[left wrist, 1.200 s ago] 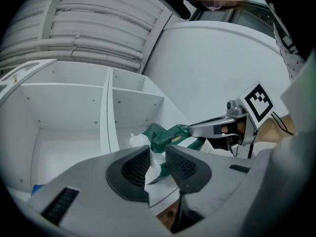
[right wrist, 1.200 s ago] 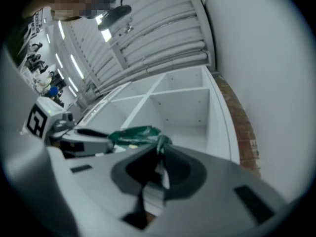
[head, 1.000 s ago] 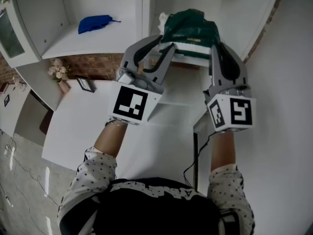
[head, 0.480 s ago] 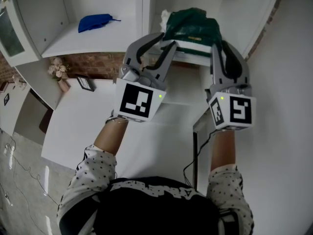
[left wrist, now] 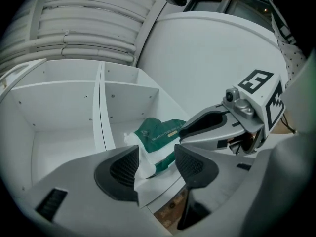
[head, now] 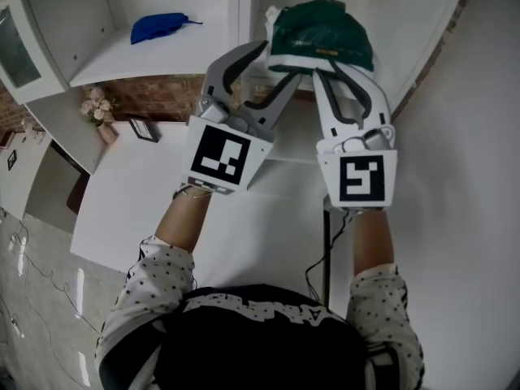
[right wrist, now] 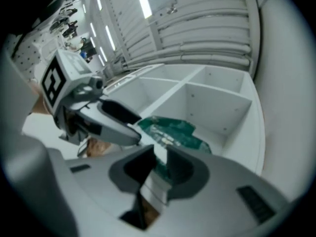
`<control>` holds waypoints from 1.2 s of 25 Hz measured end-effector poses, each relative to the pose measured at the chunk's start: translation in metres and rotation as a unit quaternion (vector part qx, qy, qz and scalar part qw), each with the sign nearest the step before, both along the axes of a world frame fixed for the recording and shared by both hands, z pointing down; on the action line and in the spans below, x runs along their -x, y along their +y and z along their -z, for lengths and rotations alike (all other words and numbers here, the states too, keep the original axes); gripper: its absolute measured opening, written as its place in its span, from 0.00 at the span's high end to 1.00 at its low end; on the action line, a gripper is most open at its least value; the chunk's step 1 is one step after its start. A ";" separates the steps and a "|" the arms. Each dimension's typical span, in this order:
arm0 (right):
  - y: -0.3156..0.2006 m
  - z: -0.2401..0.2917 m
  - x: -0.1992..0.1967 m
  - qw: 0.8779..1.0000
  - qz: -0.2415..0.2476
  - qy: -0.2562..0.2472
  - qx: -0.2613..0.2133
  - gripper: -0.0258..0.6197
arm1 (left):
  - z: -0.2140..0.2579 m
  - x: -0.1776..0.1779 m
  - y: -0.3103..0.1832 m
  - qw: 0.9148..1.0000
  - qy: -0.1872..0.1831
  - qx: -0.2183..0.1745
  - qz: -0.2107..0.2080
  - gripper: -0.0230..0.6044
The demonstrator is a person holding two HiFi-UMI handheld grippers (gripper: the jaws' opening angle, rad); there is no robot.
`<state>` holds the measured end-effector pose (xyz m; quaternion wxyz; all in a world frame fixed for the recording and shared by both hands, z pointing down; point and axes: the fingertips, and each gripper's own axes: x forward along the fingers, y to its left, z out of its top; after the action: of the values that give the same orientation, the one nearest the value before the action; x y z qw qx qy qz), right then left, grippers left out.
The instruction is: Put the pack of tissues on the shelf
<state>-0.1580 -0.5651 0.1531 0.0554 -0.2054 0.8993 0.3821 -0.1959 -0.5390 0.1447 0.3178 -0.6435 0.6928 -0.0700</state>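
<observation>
Head view: a white shelf [head: 203,51] with two compartments fills the top of the frame, with a strip of brick wall [head: 154,100] under it and one white desk [head: 138,193] below. One pack of tissues [head: 321,35] – green, with a white end – sits at the front edge of the right compartment, top centre. One blue cloth [head: 158,27] lies in the left compartment. At left are one flower vase [head: 97,112] and one picture frame [head: 144,128].

Left gripper view: my left gripper [left wrist: 158,169] is opening. The pack's white end lies between its jaws, lower centre, and the pads are not pinching it.

Right gripper view: my right gripper [right wrist: 160,164] – jaws narrow – is clamped on the pack's near edge, at the middle of the frame.
</observation>
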 end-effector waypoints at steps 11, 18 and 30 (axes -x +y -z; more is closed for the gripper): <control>-0.017 0.000 0.015 0.999 -0.015 0.021 0.039 0.82 | -0.003 -0.001 0.005 1.000 0.002 0.003 0.007 0.56; -0.024 -0.003 0.020 0.998 -0.024 0.034 0.050 0.82 | -0.012 0.000 -0.006 0.999 -0.012 0.029 0.021 0.72; -0.033 -0.002 0.037 0.994 -0.023 0.069 0.083 0.82 | -0.011 0.029 -0.016 0.998 0.013 0.043 0.052 0.82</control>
<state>-0.1952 -0.5980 0.1547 -0.0330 -0.2031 0.9245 0.3209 -0.2250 -0.5550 0.1557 0.2770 -0.6206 0.7256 -0.1075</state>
